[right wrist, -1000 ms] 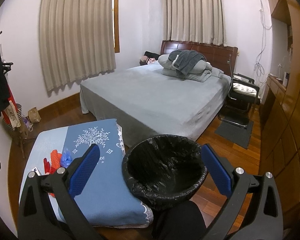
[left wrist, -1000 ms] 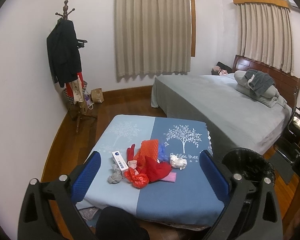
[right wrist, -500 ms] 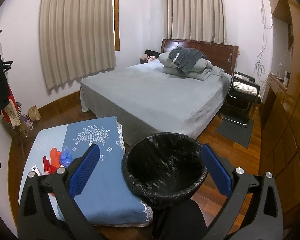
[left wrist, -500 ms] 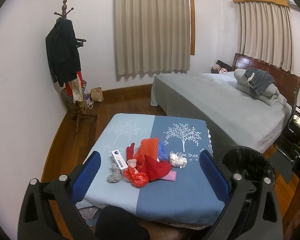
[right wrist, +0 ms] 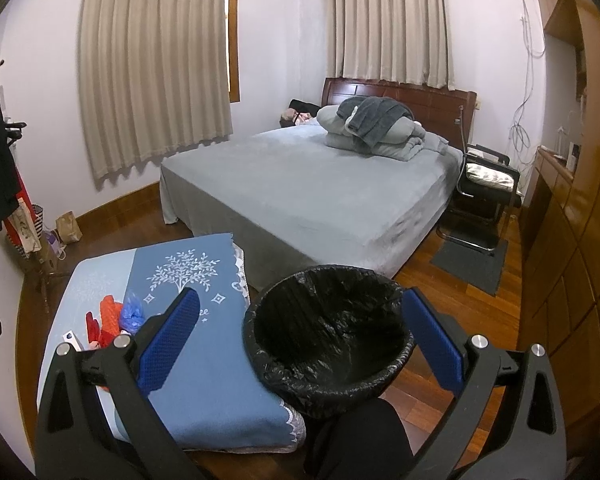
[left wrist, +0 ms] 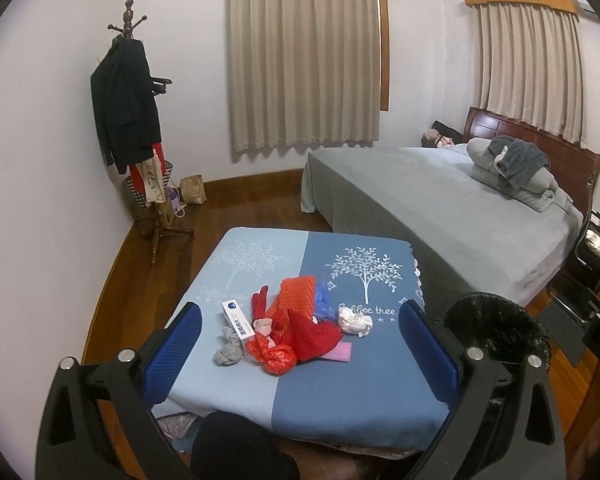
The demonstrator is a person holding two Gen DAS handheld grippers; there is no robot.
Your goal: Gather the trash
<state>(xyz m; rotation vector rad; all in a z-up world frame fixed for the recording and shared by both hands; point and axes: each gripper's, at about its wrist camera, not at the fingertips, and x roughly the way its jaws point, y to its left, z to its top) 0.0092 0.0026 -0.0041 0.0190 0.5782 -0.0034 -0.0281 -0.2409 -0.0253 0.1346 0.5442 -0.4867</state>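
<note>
A heap of trash lies on the blue-covered low table [left wrist: 340, 392]: red wrappers [left wrist: 300, 328], an orange net [left wrist: 296, 294], a blue plastic scrap [left wrist: 323, 300], a crumpled white tissue [left wrist: 354, 320], a white box [left wrist: 238, 320], a grey wad [left wrist: 229, 350] and a pink piece [left wrist: 342, 352]. My left gripper [left wrist: 298, 340] hovers open in front of the heap, holding nothing. A bin lined with a black bag [right wrist: 328, 328] stands on the floor at the table's right side. My right gripper [right wrist: 300, 336] is open above the bin, empty.
A large grey bed [right wrist: 312, 188] with folded blankets [right wrist: 376, 132] stands behind the table. A coat rack [left wrist: 136, 136] with a dark jacket fills the left corner, a paper bag [left wrist: 193, 189] beside it. A black chair [right wrist: 482, 200] and wooden cabinets [right wrist: 572, 240] are at right.
Both views have shifted only slightly; the bin and table sit a little further right in the right wrist view. Nothing was picked up or released.
</note>
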